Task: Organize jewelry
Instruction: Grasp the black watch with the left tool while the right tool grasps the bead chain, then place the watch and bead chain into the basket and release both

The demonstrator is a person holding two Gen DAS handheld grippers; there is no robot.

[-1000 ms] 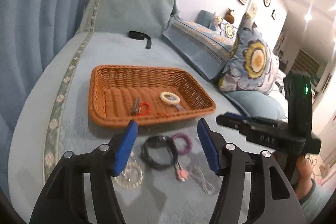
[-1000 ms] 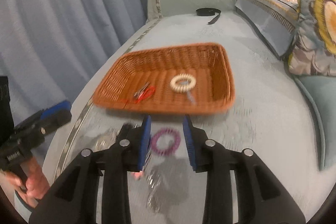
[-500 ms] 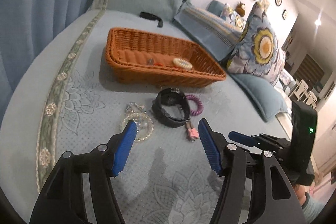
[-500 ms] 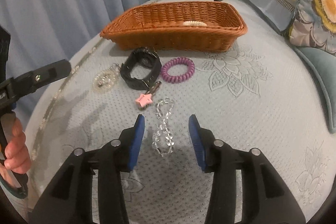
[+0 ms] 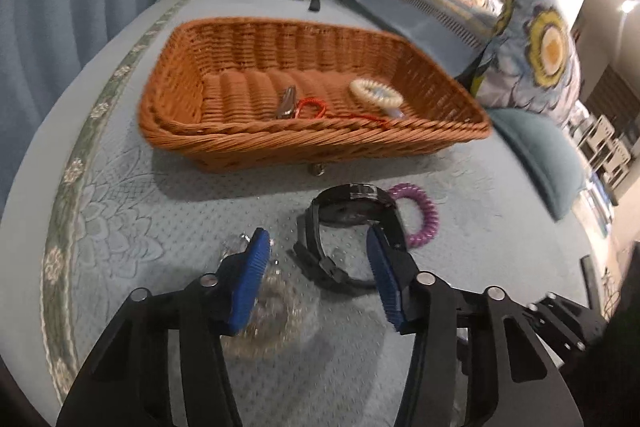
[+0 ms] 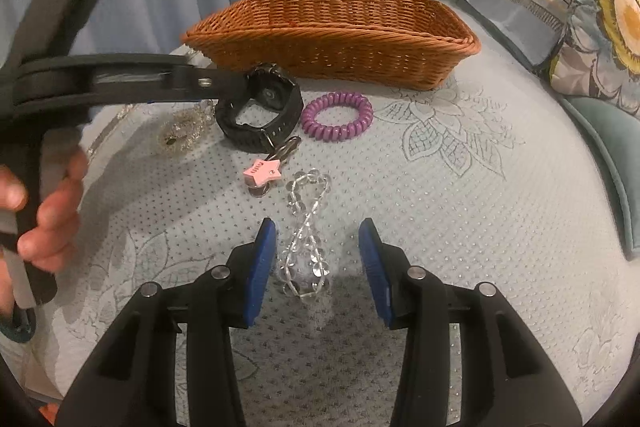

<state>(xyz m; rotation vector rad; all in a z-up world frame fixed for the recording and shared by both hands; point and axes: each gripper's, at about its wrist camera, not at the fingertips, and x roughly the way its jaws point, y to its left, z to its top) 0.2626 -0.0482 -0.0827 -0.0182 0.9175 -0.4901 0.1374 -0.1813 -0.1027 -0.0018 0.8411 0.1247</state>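
Five pieces are laid on the bedspread (image 6: 460, 195) before one wicker basket (image 6: 332, 39): a black watch (image 6: 260, 107), purple coil band (image 6: 337, 115), pink star charm (image 6: 262, 173) and two clear bead bracelets. One bracelet (image 6: 306, 227) is straddled by the spread fingers of the right gripper (image 6: 316, 259); the other (image 5: 276, 311) is blurred and half hidden behind the left gripper (image 5: 316, 279), also spread wide.

Pretty dim, warm indoor light here. We've got one bright ceiling spot (image 5: 629, 5) glaring at the far right of the left view. Soft shadow sits under the wicker basket (image 5: 304, 147) and below the right gripper (image 6: 318, 247). Motion blur smears the left view, especially the pillows (image 5: 536, 63). Heavy fisheye bend, black corners, and the left gripper (image 6: 120, 79) is a blurry streak.
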